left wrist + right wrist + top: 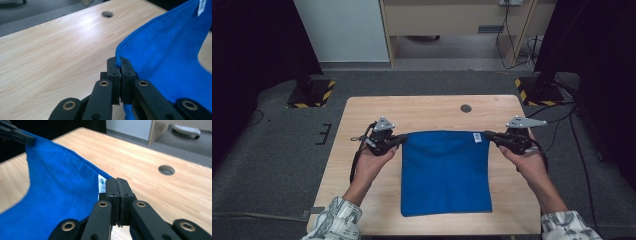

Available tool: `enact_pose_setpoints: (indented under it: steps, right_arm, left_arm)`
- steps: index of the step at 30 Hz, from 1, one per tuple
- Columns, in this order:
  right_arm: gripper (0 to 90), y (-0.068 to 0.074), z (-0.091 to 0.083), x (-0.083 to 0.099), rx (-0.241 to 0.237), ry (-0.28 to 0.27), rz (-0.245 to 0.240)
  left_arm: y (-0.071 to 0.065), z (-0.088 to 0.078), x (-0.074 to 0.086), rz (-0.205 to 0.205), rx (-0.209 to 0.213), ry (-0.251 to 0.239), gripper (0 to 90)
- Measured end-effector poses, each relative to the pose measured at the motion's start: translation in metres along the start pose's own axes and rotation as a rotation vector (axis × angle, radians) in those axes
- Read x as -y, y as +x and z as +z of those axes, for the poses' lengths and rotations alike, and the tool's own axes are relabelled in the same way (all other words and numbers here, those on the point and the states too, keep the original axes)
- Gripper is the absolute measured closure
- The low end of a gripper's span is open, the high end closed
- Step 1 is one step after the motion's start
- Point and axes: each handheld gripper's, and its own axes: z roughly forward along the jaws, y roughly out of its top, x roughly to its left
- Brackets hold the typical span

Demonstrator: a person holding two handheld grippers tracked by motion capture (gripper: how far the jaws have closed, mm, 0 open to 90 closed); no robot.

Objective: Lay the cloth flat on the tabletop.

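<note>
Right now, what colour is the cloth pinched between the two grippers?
Bright blue cloth, with a small white label at one corner; the high view shows it best.

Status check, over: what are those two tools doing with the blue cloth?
Left tool, right tool: each shut on a far corner. Blue cloth stretched between. Table unobstructed.

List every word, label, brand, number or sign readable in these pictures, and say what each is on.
No text can be read.
White tag with a small round logo, sewn at a corner of the blue cloth: print too small and blurred to read.
Yellow-and-black hazard stripes on the floor plates: a marking, no words.
</note>
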Motion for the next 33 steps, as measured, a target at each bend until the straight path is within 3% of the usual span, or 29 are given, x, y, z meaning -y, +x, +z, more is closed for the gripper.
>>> enact_pose_setpoints:
  steps: [4, 10, 20, 24, 33]
  right_arm:
    - [89.0, -0.012, 0.018, 0.008, 0.013, 0.036, 0.025]
    - [89.0, -0.029, 0.029, 0.016, 0.054, 0.069, 0.060]
    - [89.0, -0.040, 0.045, 0.021, 0.076, 0.121, 0.074]
    - [89.0, -0.045, 0.052, 0.024, 0.084, 0.125, 0.089]
    - [89.0, -0.058, 0.072, 0.028, 0.116, 0.122, 0.137]
  left_arm:
    - [0.007, 0.017, 0.004, -0.031, 0.001, -0.010, 87.7]
    - [0.013, 0.033, 0.004, -0.060, -0.019, 0.008, 87.9]
    - [0.022, 0.052, 0.004, -0.068, -0.054, 0.054, 88.2]
    - [0.024, 0.062, 0.000, -0.052, -0.077, 0.082, 88.3]
    - [0.030, 0.078, 0.003, -0.072, -0.100, 0.102, 88.4]
